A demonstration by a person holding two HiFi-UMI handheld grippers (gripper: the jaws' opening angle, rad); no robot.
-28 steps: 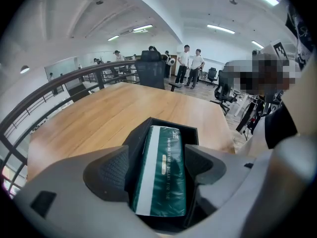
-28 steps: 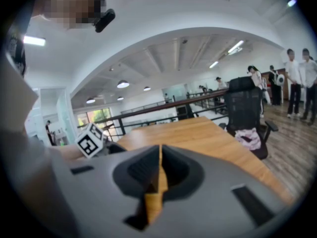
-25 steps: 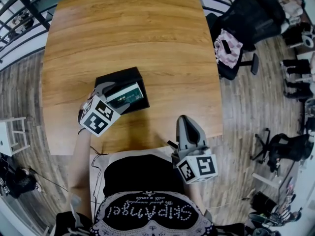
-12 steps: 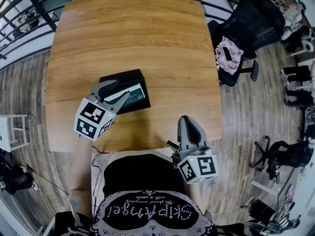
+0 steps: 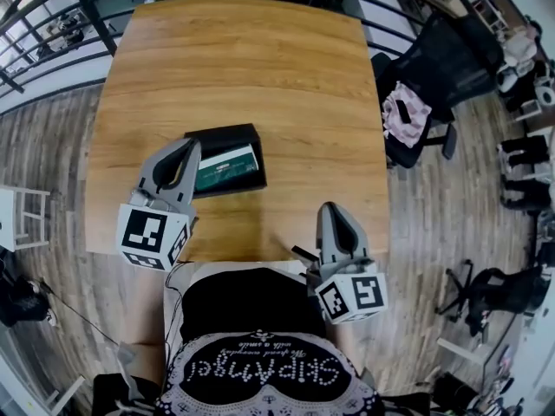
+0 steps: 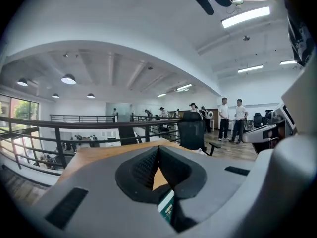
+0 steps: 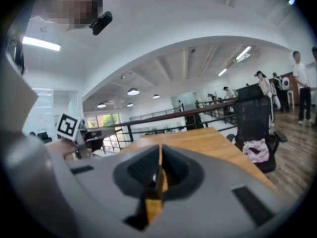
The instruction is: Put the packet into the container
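Observation:
A green-and-white packet (image 5: 229, 168) lies inside the black container (image 5: 217, 133) on the wooden table (image 5: 260, 68). My left gripper (image 5: 192, 144) is just off the container's left side, jaws shut with nothing between them, tip near the container's left rim. In the left gripper view the jaws (image 6: 158, 150) meet, and an edge of the packet (image 6: 167, 208) peeks out below them. The right gripper (image 5: 330, 208) hovers at the table's near edge, shut and empty; its own view shows the closed jaws (image 7: 160, 150) pointing along the table (image 7: 203, 143).
A black office chair with a pink cloth (image 5: 406, 111) stands right of the table. A metal railing (image 5: 95, 16) runs behind the far-left side, and a white stool (image 5: 13, 224) is at the left. People (image 6: 231, 118) stand far off.
The left gripper has drawn back from over the container toward the near left and its jaws have gone from wide open to shut. The packet stays in the container. The right gripper has barely moved.

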